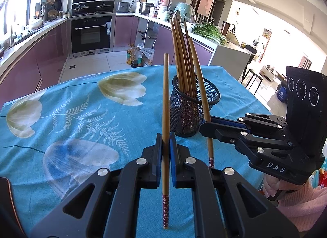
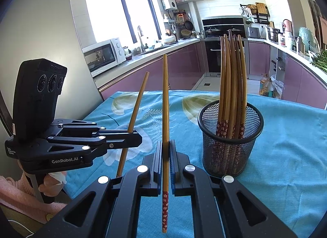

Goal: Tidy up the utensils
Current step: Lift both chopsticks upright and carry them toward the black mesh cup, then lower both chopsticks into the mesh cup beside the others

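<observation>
A black mesh holder (image 1: 184, 119) (image 2: 229, 152) stands on the blue flowered tablecloth (image 1: 81, 115) with several brown chopsticks (image 1: 179, 49) (image 2: 231, 78) upright in it, patterned ends down. My left gripper (image 1: 166, 142) (image 2: 137, 135) is shut on one chopstick (image 1: 166, 94) (image 2: 139, 97), held near upright with its red patterned end down. To the holder's right, my right gripper (image 1: 204, 124) (image 2: 166, 146) is shut on another chopstick (image 1: 210, 148) (image 2: 165, 99), also upright. Both grippers hover in front of the holder, left and right of it.
The table's far edge (image 1: 143, 67) drops to a tiled kitchen floor with oil bottles (image 1: 134, 56). Purple cabinets and an oven (image 1: 91, 33) lie beyond. A person's hand in a pink sleeve (image 1: 302, 201) holds the right gripper's handle.
</observation>
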Demonstrator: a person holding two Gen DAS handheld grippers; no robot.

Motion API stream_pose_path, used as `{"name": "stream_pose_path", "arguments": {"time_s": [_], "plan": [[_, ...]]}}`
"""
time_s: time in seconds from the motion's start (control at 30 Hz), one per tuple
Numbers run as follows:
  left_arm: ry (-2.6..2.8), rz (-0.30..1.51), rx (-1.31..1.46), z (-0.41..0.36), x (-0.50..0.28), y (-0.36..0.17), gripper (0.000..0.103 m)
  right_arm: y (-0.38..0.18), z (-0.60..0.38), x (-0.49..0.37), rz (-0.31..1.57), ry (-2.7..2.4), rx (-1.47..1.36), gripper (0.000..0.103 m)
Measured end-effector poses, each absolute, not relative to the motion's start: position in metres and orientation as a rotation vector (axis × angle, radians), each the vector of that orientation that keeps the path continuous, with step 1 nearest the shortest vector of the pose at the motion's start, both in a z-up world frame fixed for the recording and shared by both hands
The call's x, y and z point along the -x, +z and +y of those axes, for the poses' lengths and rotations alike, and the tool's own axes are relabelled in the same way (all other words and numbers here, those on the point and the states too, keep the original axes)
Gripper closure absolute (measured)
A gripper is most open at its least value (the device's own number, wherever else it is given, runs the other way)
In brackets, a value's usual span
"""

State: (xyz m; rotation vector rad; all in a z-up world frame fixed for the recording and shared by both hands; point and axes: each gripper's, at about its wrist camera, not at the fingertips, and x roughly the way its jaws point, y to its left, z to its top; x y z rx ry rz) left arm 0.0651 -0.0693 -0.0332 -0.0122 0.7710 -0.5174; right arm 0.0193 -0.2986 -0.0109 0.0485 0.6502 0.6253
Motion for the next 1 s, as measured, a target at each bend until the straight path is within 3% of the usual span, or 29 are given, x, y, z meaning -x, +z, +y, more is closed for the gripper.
{"name": "stream_pose_path", "arguments": {"time_s": [1.0], "plan": [[-0.526, 0.738, 0.001, -0.072, -0.061, -0.019, 0.095, -0.003, -0.313, -0.014, 0.608, 0.599, -0.063, 0.097]]}}
